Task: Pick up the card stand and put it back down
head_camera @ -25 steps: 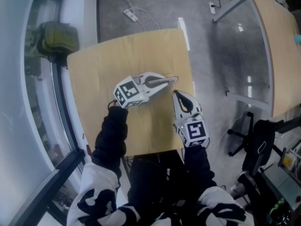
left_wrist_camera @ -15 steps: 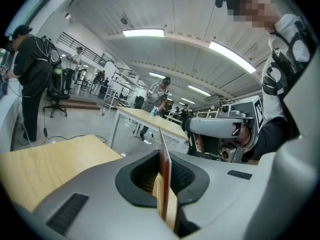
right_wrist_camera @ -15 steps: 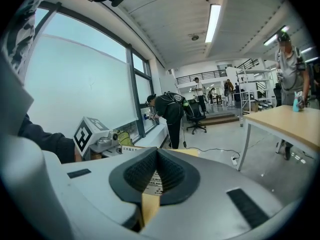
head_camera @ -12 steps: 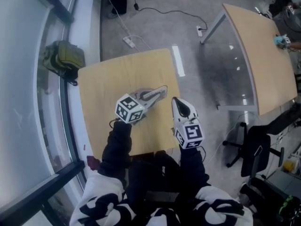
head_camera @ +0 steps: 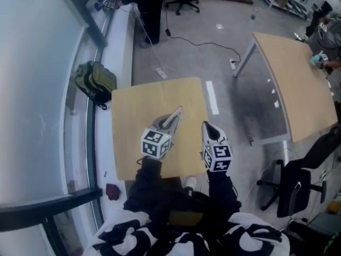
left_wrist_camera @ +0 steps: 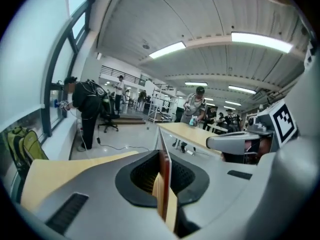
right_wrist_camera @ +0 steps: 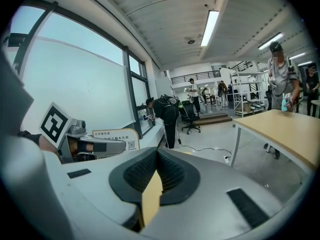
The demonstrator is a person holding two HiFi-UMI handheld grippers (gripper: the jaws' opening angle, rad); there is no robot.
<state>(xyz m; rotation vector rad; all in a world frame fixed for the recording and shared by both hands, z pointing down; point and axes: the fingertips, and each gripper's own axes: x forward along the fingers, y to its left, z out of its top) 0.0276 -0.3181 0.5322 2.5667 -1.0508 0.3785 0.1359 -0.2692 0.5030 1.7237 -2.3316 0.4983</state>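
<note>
The card stand (head_camera: 177,112) is a thin clear plate holding a white card with a QR code. It shows edge-on in the head view, above the small wooden table (head_camera: 133,105). My left gripper (head_camera: 171,119) is shut on it; in the left gripper view the plate's edge (left_wrist_camera: 163,181) is pinched between the dark pads of my left gripper (left_wrist_camera: 163,156). The right gripper view shows the card's face (right_wrist_camera: 116,140) at the left, held up by the left gripper (right_wrist_camera: 95,146). My right gripper (head_camera: 206,127) hangs just to the right, jaws shut (right_wrist_camera: 156,156) on nothing.
An olive backpack (head_camera: 96,81) lies on the floor by the window wall at left. A power strip and cable (head_camera: 161,72) trail behind the table. A larger wooden table (head_camera: 290,73) stands to the right, with a black office chair (head_camera: 298,183) near it. Several people stand far back.
The table has shrunk in the head view and more floor shows. The left gripper, still gripping the stand, has swung from pointing right to pointing more away from me. The right gripper stayed beside it.
</note>
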